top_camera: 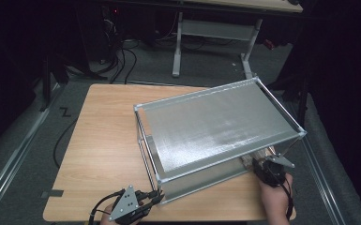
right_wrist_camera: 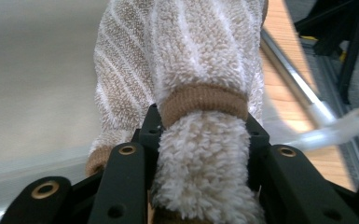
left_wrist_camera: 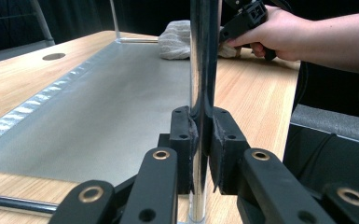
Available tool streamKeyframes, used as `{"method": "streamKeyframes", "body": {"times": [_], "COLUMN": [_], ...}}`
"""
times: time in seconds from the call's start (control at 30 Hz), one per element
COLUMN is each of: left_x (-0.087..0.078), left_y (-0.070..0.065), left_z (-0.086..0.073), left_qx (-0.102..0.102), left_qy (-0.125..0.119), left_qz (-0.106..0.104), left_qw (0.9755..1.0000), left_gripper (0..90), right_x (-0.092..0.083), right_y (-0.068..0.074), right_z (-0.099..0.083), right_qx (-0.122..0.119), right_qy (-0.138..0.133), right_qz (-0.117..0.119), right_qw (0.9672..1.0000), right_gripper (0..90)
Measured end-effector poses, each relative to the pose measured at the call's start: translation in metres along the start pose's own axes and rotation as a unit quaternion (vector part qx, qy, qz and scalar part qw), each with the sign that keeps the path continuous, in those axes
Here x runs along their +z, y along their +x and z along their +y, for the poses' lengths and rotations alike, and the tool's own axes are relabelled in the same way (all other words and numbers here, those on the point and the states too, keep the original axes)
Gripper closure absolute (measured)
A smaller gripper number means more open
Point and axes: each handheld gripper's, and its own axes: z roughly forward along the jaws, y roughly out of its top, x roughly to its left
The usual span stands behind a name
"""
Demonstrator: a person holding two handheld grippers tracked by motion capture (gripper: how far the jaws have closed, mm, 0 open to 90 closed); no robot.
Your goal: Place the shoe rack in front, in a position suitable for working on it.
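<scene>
Standing at frame centre of the high view: one wooden table (top_camera: 98, 140), light grain, rounded corners, with a round cable hole (left_wrist_camera: 53, 56) seen at upper left of the left gripper view. On it, one two-tier metal shelf rack (top_camera: 215, 129), dull silver top sheet, thin chrome posts, set askew and reaching toward the right edge of the frame. Left gripper (top_camera: 155, 197), lower centre-left of the high view, jaws clamped tight on the rack's near corner post (left_wrist_camera: 201, 70), which runs upright between the pads. Right gripper (top_camera: 261, 165), lower right, by the rack's lower tier, jaws closed on a striped beige terry towel (right_wrist_camera: 186, 60); the towel bunches between the pads and spreads forward over the grey lower shelf (right_wrist_camera: 32, 79). Room: dark throughout; grey carpet floor (top_camera: 206, 70); loose black cables (top_camera: 122, 61) at upper left; a second desk with white legs (top_camera: 178, 47) along the top of the frame; a piece of grey tape (top_camera: 52, 193) at the table's lower left corner.
</scene>
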Motion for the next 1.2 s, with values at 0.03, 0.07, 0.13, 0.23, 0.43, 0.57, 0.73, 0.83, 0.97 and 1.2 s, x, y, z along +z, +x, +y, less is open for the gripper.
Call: {"method": "streamKeyframes", "body": {"times": [0.03, 0.07, 0.13, 0.23, 0.43, 0.57, 0.73, 0.83, 0.97, 1.2], "left_x": [0.0, -0.001, -0.002, -0.002, -0.003, -0.004, -0.007, -0.009, -0.01, -0.01], "left_y": [0.0, 0.0, 0.001, 0.001, 0.001, 0.004, 0.008, 0.011, 0.011, 0.01], "left_z": [0.0, 0.0, 0.0, 0.0, 0.0, -0.001, -0.001, -0.002, -0.003, -0.003], "left_qx": [0.001, 0.001, 0.002, 0.002, 0.002, -0.008, -0.015, -0.018, -0.021, -0.019], "left_qy": [0.0, 0.0, 0.001, 0.001, 0.003, 0.0, 0.001, -0.001, -0.003, -0.003], "left_qz": [0.0, 0.001, 0.001, 0.001, 0.004, 0.012, 0.02, 0.025, 0.027, 0.028], "left_qw": [1.0, 1.0, 1.0, 1.0, 1.0, 0.9999, 0.9997, 0.9995, 0.9994, 0.9994], "left_gripper": [80.3, 80.3, 80.3, 80.3, 80.3, 80.4, 80.4, 80.5, 80.5, 80.5], "right_x": [0.0, 0.001, 0.001, 0.003, 0.006, 0.009, 0.017, 0.024, 0.03, 0.029], "right_y": [-0.003, -0.006, -0.014, -0.022, -0.023, -0.021, -0.012, -0.003, 0.014, 0.057], "right_z": [0.0, 0.0, 0.0, 0.0, -0.001, 0.002, 0.009, 0.014, 0.02, 0.02], "right_qx": [-0.002, -0.002, 0.002, 0.012, 0.005, 0.005, -0.004, -0.001, -0.004, -0.045], "right_qy": [0.0, 0.0, -0.001, -0.001, -0.003, 0.002, 0.01, 0.011, 0.014, 0.006], "right_qz": [-0.007, -0.011, -0.021, -0.03, -0.036, -0.03, -0.028, -0.023, -0.002, 0.041], "right_qw": [1.0, 0.9999, 0.9998, 0.9995, 0.9993, 0.9995, 0.9996, 0.9997, 0.9999, 0.9981], "right_gripper": [63.6, 63.6, 63.6, 63.7, 66.5, 67.5, 67.8, 67.9, 67.9, 67.8]}}
